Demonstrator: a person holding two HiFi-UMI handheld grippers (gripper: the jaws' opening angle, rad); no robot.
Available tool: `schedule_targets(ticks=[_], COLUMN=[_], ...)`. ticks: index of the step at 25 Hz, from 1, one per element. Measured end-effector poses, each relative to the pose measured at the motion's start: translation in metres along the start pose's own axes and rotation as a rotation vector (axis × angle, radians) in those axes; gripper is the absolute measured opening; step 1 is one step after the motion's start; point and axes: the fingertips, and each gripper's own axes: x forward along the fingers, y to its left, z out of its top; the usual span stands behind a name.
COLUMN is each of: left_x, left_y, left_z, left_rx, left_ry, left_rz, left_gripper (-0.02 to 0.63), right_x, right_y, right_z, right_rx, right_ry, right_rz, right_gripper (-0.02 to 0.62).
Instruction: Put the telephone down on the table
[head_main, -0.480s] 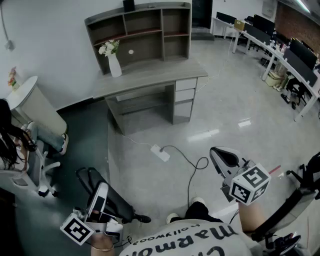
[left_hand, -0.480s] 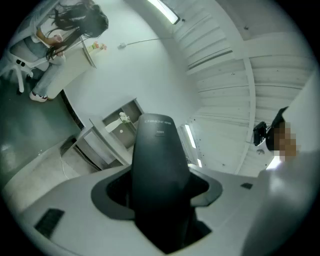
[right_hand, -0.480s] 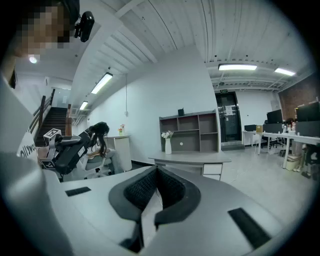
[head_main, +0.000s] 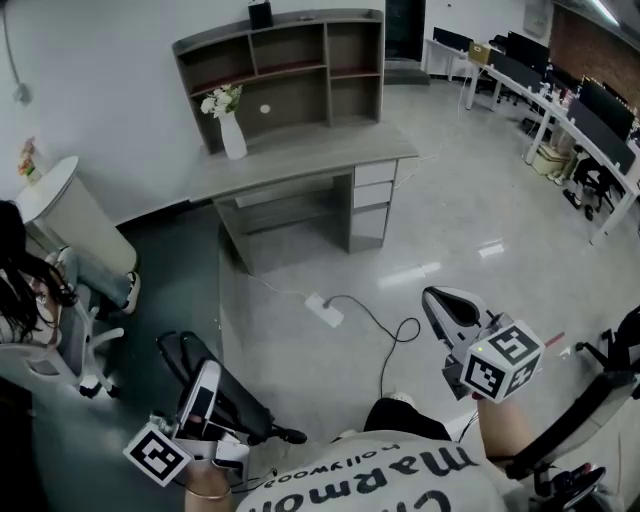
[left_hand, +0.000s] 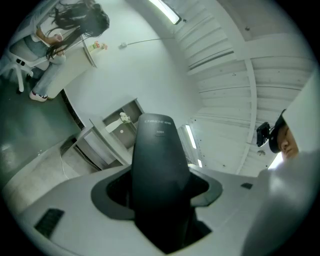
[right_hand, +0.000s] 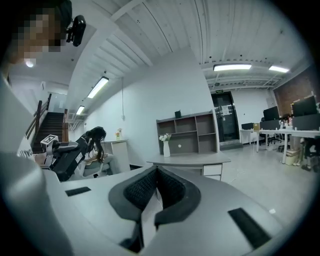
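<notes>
two tools: left hand-held gripper (head_main: 203, 398) clamps black telephone (left_hand: 157, 165); right hand-held gripper (right_hand: 156, 185) clenched, jaws together

Grey desk (head_main: 310, 158) sits well ahead of left gripper (head_main: 205, 382) and right gripper (head_main: 450, 305). On it: shelf hutch (head_main: 290, 62) at the back, white vase (head_main: 232, 136) with flowers toward the left-gripper side. Floor (head_main: 480, 210): white power strip (head_main: 324, 309) with cable (head_main: 385, 340), between tongs and desk.

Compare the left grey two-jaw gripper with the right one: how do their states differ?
The left grey gripper is shut on a black telephone handset; the right grey gripper holds nothing. The left gripper's jaws stand apart round the handset; the right gripper's jaws meet. Both are grey two-jaw tools.
</notes>
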Motion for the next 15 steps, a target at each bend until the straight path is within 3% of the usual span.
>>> schedule_targets(ticks=[8, 15], left_x=[0.018, 0.060], left_y=[0.011, 0.028], left_z=[-0.002, 0.001], left_rx=[-0.020, -0.024], left_ry=[-0.006, -0.031], left_rz=[0.000, 0.016], left_gripper=[0.278, 0.278], right_x=[0.023, 0.062], right_y=[-0.012, -0.050], right_z=[-0.005, -0.009], right_rx=[-0.035, -0.019], right_ry=[0.041, 0.046], right_rz=[0.009, 0.029], right_gripper=[0.011, 0.011])
